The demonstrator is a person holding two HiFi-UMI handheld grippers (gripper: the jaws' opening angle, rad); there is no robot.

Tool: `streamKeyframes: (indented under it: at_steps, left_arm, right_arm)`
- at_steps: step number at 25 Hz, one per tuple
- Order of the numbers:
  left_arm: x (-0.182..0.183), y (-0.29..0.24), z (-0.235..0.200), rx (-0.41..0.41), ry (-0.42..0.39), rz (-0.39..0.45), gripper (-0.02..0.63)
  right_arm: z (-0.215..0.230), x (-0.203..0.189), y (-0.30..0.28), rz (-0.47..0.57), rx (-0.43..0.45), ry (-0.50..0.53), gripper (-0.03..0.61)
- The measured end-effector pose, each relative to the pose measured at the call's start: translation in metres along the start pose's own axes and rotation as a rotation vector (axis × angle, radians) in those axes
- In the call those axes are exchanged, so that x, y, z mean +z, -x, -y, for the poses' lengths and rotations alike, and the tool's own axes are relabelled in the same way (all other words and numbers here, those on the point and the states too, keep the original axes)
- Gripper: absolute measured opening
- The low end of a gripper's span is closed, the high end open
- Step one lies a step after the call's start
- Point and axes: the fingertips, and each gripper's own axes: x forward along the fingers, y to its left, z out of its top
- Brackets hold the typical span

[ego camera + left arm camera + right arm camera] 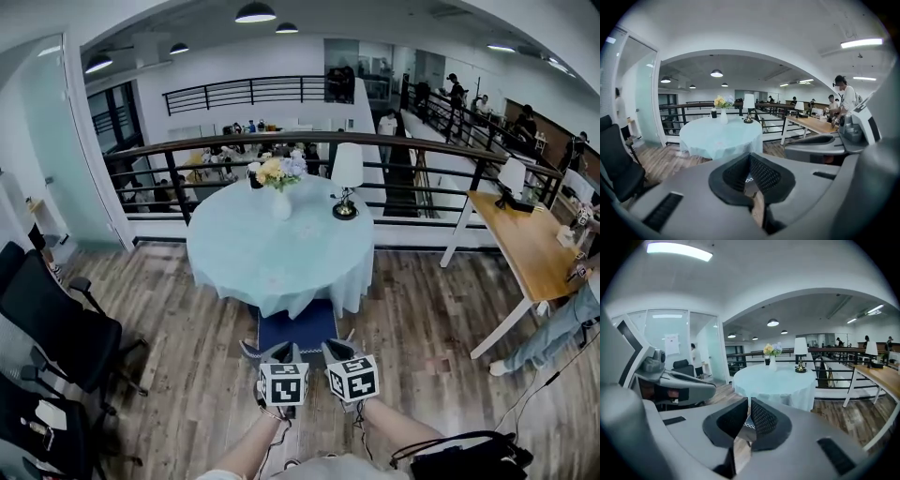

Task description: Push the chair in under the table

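Where the round worktop [281,258] stands draped in pale blue, the chair [297,328] sits tucked under its near edge.
Only its dark blue seat shows below the cloth. Nearer, the left hand-held gripper [267,350] and right hand-held gripper [339,348] hang side by side, jaws closed together on nothing. At the worktop's far side stand a table lamp [346,178], right, and a flower vase [281,203], left.
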Motion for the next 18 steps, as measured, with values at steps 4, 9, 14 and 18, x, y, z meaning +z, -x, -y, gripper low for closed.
streamKeyframes:
  at_steps: [4, 9, 14, 18]
  left_arm:
    - [0.014, 0.019, 0.006, 0.0, 0.071, 0.061, 0.005]
    - [0.015, 0.034, 0.007, 0.042, 0.094, 0.129, 0.005]
    - [0.011, 0.035, 0.01, 0.033, 0.103, 0.136, 0.004]
    - [0.006, 0.036, 0.015, 0.013, 0.116, 0.128, 0.003]
  right_arm:
    - [0.0, 0.02, 0.022, 0.082, -0.075, 0.049, 0.026]
    - [-0.009, 0.021, 0.037, 0.126, -0.125, 0.066, 0.023]
    - [-0.018, 0.019, 0.036, 0.139, -0.113, 0.029, 0.023]
    - [-0.019, 0.015, 0.038, 0.143, -0.111, 0.022, 0.021]
